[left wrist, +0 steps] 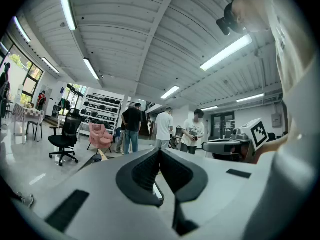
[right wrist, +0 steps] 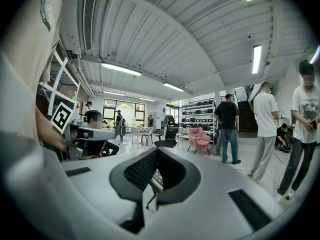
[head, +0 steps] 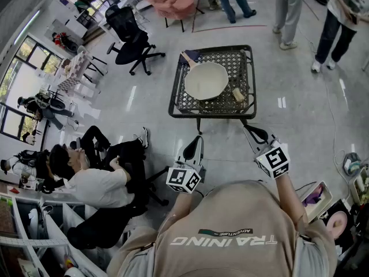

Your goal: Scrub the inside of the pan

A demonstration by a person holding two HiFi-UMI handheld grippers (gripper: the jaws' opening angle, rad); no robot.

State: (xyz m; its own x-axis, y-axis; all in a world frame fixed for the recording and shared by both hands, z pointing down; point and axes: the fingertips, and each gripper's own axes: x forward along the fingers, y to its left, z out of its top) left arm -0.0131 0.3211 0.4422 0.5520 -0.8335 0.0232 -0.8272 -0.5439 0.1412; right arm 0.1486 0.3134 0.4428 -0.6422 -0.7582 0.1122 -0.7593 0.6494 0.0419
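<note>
A cream pan (head: pixel 206 81) lies on a low table with a black lattice top (head: pixel 180 100), its handle (head: pixel 188 59) pointing to the far left. A small yellowish sponge (head: pixel 237 94) lies on the table just right of the pan. My left gripper (head: pixel 195 144) and right gripper (head: pixel 251 131) hang side by side in front of my body, short of the table's near edge. Both are shut, with nothing between the jaws. In the left gripper view the left gripper (left wrist: pixel 160 151) points at the room, and the right gripper (right wrist: pixel 157 151) does the same in its view.
A black office chair (head: pixel 134 42) stands left of the table and a pink armchair (head: pixel 173 2) behind it. Several people (head: pixel 288 10) stand at the back right. A seated person (head: pixel 95 183) and desks are close on my left. Boxes (head: pixel 314 198) sit at my right.
</note>
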